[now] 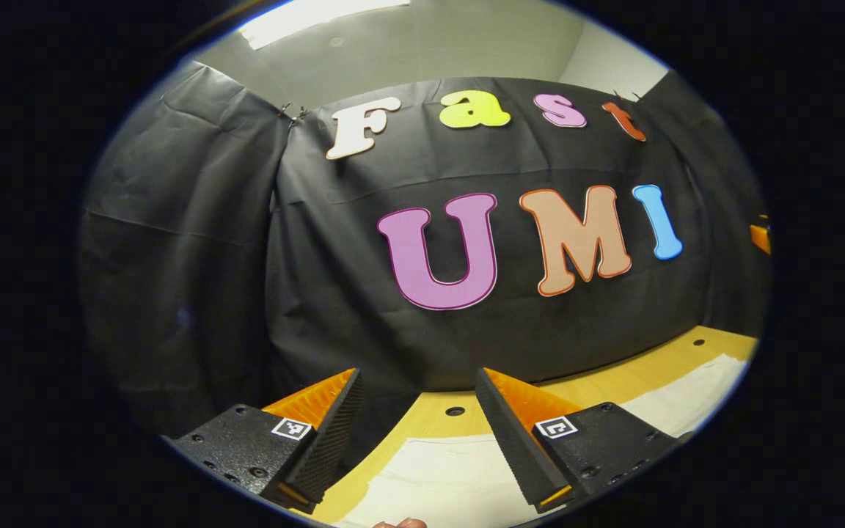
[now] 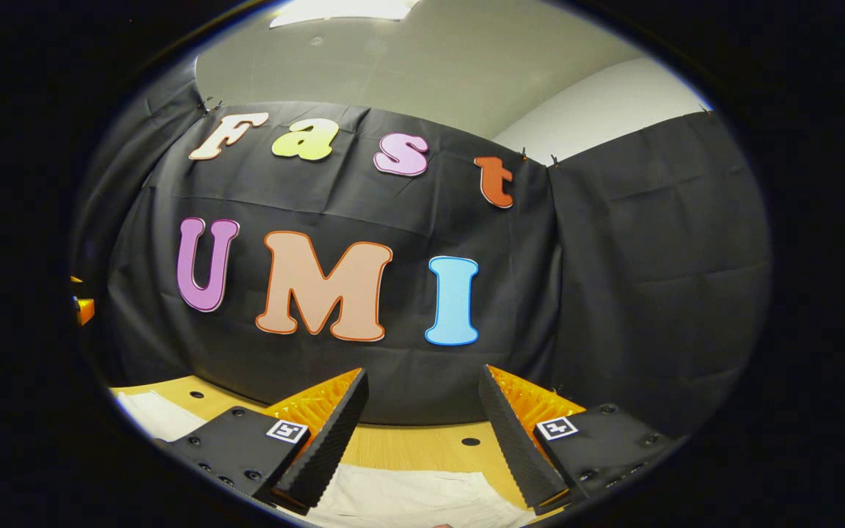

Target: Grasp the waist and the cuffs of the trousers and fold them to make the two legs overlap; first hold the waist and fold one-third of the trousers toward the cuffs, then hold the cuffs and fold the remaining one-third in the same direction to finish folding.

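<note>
Pale cream trousers [image 1: 437, 480] lie flat on the wooden table [image 1: 613, 381], stretching off to the right [image 1: 694, 400] in the left gripper view. My left gripper [image 1: 416, 381] hangs open above their near end, nothing between its fingers. In the right gripper view the same cloth [image 2: 408, 499] shows below my right gripper [image 2: 422, 381], which is also open and empty, and another stretch of the trousers [image 2: 162, 414] lies at the far left. Both grippers are raised and face the black back wall.
The table [image 2: 408, 444] has small round holes in its top and ends at the black cloth wall. An orange part of the other gripper [image 1: 760, 236] shows at the right edge of the left gripper view, and likewise [image 2: 83, 308] at the left edge of the right one.
</note>
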